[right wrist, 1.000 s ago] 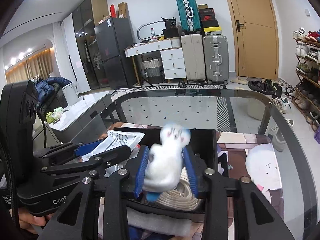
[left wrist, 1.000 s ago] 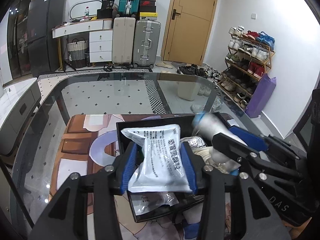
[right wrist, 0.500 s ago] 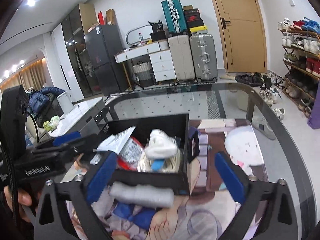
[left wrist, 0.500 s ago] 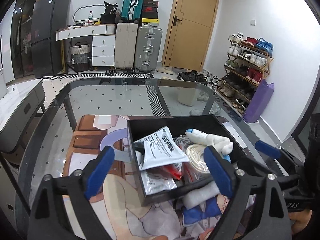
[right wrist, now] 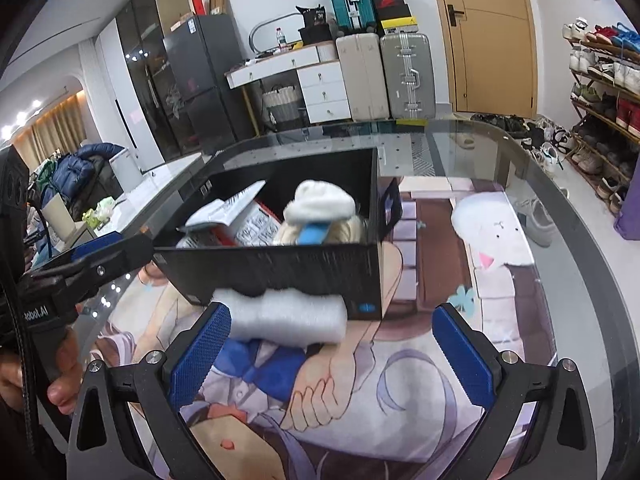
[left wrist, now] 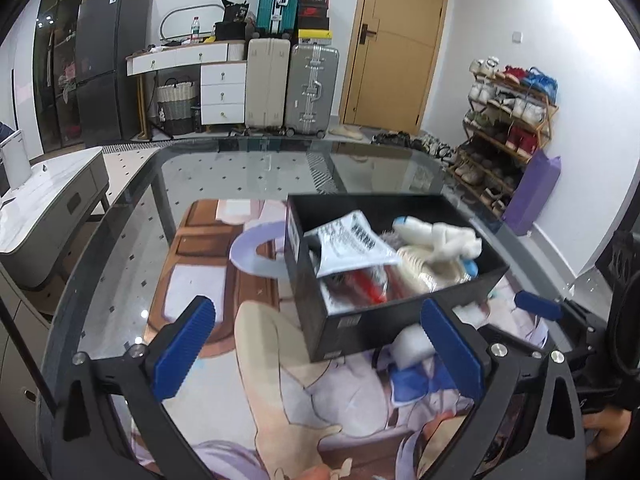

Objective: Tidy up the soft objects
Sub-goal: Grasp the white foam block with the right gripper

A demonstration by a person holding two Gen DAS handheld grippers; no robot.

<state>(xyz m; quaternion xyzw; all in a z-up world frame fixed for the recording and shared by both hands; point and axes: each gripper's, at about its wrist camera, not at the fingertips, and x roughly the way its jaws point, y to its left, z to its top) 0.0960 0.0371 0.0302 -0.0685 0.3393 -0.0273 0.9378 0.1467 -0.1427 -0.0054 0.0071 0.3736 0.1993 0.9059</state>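
A: Black box [left wrist: 362, 322] — open-topped, upright on the printed mat, packed.

B: Contents?

A: White printed pouch [left wrist: 352, 246] tilted against the box's left side, over a red-and-clear packet [left wrist: 368, 288]. White plush toy [left wrist: 438, 240] with a blue patch lies on top at the box's right, over a coiled cream rope [left wrist: 424, 270].

B: Outside the box?

A: White foam roll [right wrist: 286, 316], lying flat, touching the box's near wall.
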